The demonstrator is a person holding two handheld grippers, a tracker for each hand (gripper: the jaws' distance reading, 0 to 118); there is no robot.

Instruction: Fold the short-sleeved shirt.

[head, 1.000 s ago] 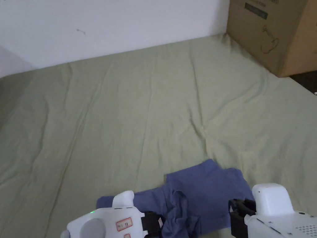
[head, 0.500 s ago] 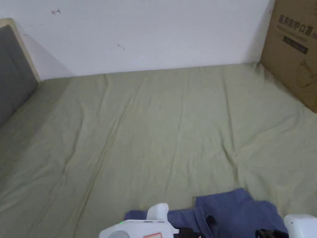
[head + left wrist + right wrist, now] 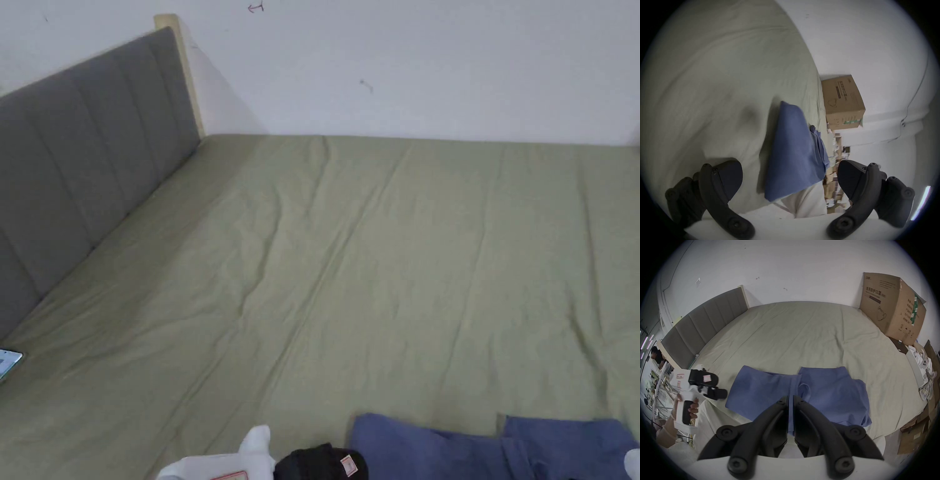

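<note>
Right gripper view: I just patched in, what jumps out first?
The blue shirt lies spread on the green bedsheet at the near edge of the bed, with the right gripper over its middle, jaws nearly together. The left gripper is off the shirt's left edge; in its own view its jaws stand wide apart. A cardboard box stands at the far right corner by the wall.
</note>
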